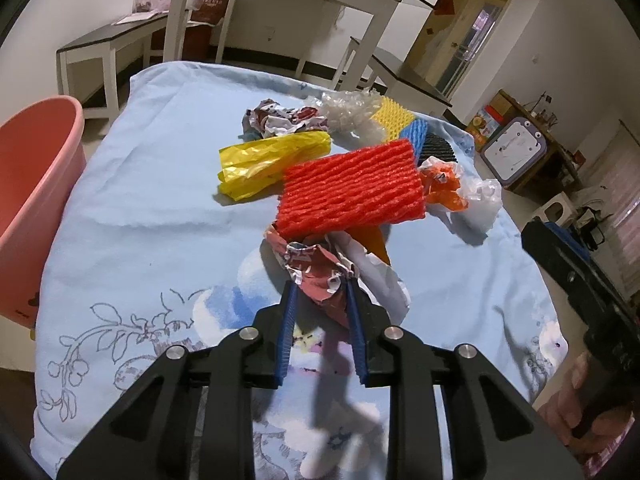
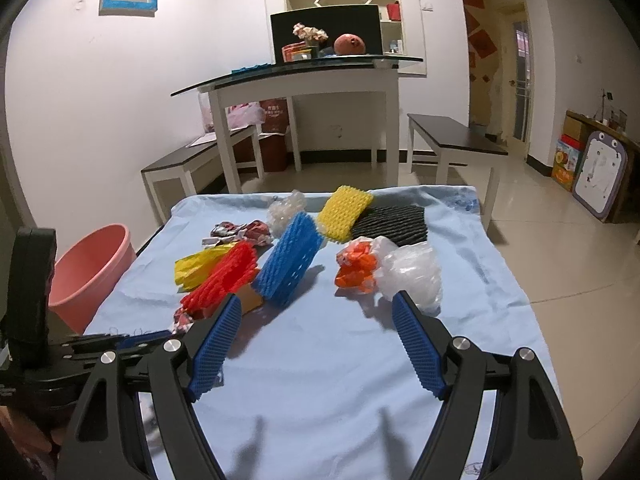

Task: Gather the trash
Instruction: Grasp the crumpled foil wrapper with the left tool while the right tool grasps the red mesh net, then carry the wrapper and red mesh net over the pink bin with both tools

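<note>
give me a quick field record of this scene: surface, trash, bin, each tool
surface: light blue floral cloth
trash: red foam net, yellow bag, blue foam net, clear plastic bag
bin: pink bucket, beside the cloth
left tool: closed on crumpled red-and-white wrapper
right tool: open, holding nothing

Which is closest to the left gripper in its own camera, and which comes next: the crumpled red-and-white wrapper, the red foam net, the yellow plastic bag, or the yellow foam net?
1. Crumpled red-and-white wrapper: between the fingers.
2. Red foam net: just beyond, centre.
3. Yellow plastic bag: farther, left.
4. Yellow foam net: far end, right.
</note>
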The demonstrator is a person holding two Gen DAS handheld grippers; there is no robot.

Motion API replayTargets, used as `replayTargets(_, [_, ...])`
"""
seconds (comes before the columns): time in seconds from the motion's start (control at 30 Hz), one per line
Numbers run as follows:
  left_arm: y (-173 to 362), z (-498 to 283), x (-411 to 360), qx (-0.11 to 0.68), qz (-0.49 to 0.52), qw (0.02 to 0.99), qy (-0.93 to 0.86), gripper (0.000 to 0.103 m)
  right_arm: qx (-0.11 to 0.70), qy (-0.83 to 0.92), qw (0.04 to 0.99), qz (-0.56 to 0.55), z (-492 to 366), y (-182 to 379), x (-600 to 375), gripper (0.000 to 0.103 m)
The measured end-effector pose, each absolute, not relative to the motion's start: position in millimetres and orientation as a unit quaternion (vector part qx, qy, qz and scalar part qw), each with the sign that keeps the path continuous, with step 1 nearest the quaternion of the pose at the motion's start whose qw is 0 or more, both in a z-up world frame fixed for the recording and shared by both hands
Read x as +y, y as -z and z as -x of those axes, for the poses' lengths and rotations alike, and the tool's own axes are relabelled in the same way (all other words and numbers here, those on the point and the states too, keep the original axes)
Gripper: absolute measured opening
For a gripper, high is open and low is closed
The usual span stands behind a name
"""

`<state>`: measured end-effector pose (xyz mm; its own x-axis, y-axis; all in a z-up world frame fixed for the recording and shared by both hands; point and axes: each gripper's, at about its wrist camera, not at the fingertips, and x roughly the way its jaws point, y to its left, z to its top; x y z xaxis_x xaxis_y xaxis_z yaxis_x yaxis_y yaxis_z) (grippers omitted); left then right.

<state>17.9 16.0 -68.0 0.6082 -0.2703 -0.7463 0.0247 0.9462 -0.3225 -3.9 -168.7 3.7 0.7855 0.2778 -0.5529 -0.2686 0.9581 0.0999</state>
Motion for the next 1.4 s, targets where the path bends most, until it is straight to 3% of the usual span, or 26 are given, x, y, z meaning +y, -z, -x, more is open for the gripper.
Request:
replayTargets(0.07, [69.3, -17.9, 15.4, 0.432, 0.138, 0.887, 0.087, 0.009, 0.298, -0.149, 0.943, -0.003, 3.6, -2.9, -164.7, 0.076])
replayTargets(0.17, [67.9, -15.5, 18.6, 0.428, 0.141, 0.889, 0.085, 0.004, 0.298, -0.156, 0.942, 0.004, 5.1, -2.2, -159.3, 0.076])
replayTargets(0.63, [44.2, 9.4, 44.7, 0.396, 0.135, 0.906, 0.068, 0.003, 0.322, -0.231, 0.918, -0.007, -5.2, -5.5, -128.1, 0.072])
replayTargets(1.0, [40.1, 27.6, 70.9, 0.380, 0.147, 0.912, 0.050, 0.003, 0.391, -0.259, 0.882, -0.048, -31.9, 9.8, -109.8, 0.067])
replayTargets(1.2, [40.0, 27.8, 76.5, 0.377, 0.152, 0.912, 0.050, 0.003, 0.415, -0.244, 0.875, -0.055, -46.0, 21.6, -105.7, 0.052])
replayTargets(1.4, [38.9, 28.5, 82.9, 0.373, 0.158, 0.913, 0.048, 0.003, 0.422, -0.247, 0.871, -0.048, -48.9, 23.0, -100.0, 0.019])
